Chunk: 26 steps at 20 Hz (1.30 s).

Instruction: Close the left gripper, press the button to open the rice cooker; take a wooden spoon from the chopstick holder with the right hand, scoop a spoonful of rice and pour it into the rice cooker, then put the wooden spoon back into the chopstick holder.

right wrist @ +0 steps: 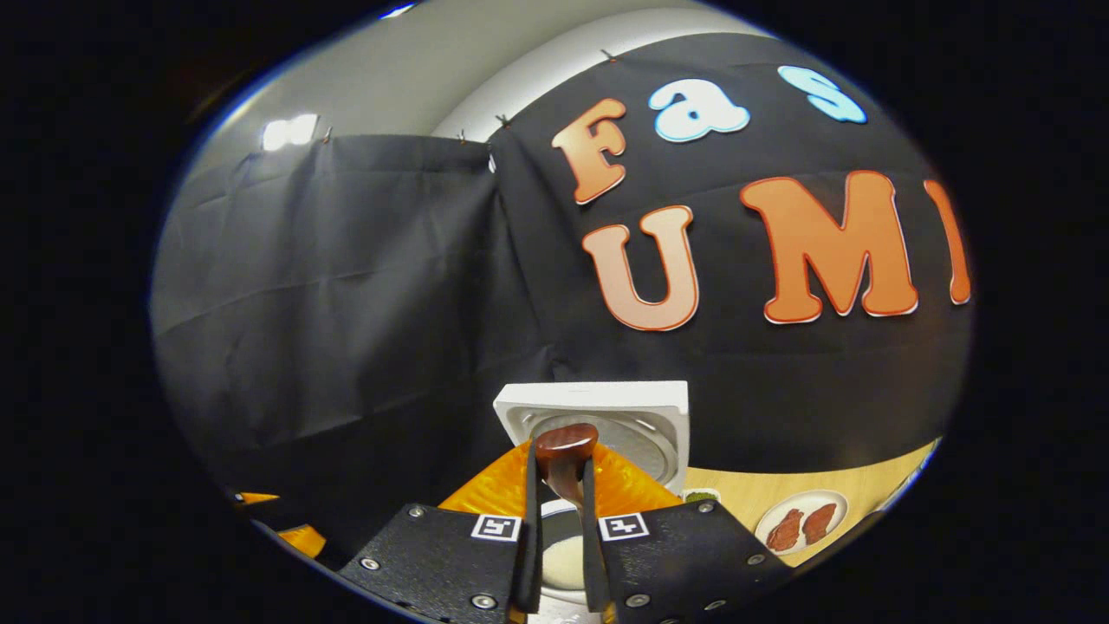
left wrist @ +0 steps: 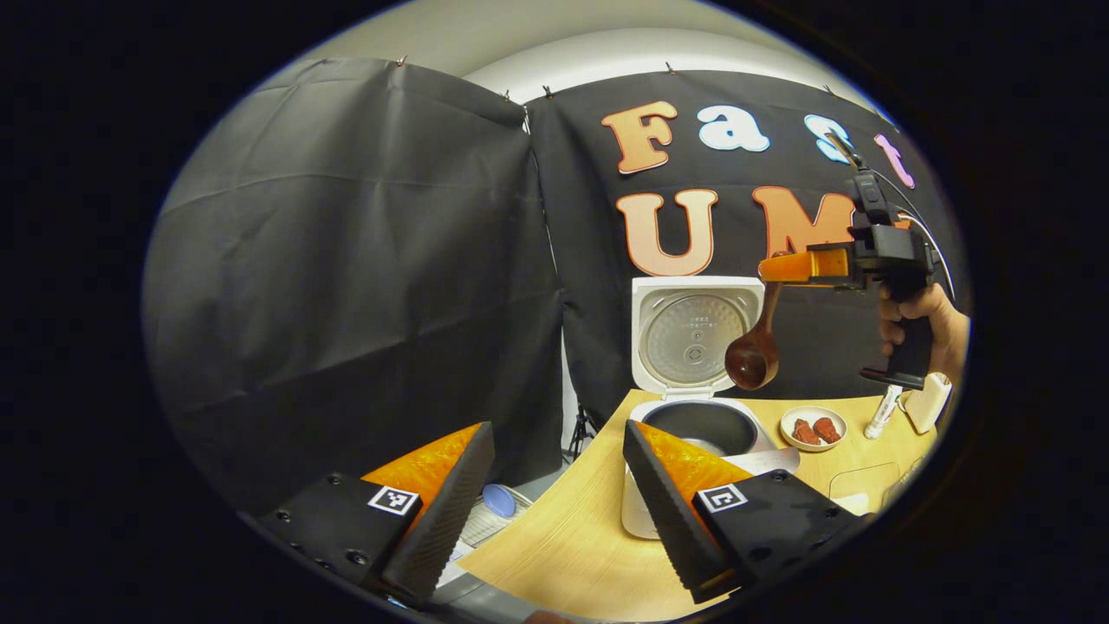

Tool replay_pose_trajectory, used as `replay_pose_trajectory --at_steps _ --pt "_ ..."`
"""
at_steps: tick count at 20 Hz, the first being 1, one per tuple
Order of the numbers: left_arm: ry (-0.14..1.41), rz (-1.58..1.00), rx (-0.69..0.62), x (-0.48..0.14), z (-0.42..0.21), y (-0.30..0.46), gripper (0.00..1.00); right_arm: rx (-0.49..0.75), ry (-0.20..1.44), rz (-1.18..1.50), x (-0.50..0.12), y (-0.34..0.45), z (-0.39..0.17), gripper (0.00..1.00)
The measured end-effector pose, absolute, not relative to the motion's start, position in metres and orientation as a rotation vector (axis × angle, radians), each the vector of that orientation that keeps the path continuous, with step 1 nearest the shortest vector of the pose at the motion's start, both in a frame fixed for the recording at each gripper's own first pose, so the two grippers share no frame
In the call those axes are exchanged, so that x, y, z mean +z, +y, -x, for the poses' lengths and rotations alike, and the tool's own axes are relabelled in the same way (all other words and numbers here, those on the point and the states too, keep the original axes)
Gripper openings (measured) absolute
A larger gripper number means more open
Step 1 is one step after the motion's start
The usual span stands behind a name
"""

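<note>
Nearest me, my left gripper (left wrist: pixel 554 503) hangs released with jaws wide apart, low beside the rice cooker (left wrist: pixel 693 433), whose lid stands up. Farther off, my right gripper (left wrist: pixel 784 267) clenches the wooden spoon (left wrist: pixel 752 355) by its handle, bowl dangling above the open pot. I judge the thin handle could twist in that pinch, and I risk clipping the raised lid on withdrawal.

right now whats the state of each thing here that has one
rice cooker: lid up, pot open
wooden spoon: hanging bowl-down over the cooker, handle gripped
right tool: shut on the spoon handle
left tool: open, holding nothing
small plate: on the table, two reddish pieces on it
</note>
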<state>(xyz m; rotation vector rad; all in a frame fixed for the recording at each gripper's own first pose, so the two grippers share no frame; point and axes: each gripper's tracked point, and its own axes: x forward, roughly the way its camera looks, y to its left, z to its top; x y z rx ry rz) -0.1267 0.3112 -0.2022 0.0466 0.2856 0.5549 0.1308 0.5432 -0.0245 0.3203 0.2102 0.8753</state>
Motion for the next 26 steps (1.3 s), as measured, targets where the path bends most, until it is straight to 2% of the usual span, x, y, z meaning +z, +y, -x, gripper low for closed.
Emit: replay_pose_trajectory --at_steps 9,19,26 --pt "0.252 -0.043 0.491 -0.187 0.080 0.240 0.99 0.648 0.227 -0.445 -0.035 0.350 -0.136 0.19" --pt "0.244 -0.058 0.346 -0.180 0.033 0.145 1.00 0.321 0.316 -0.484 -0.112 0.133 -0.107 0.19" --pt "0.243 -0.083 0.312 -0.171 0.025 0.102 0.98 0.205 0.411 -0.569 -0.172 0.064 -0.070 0.19"
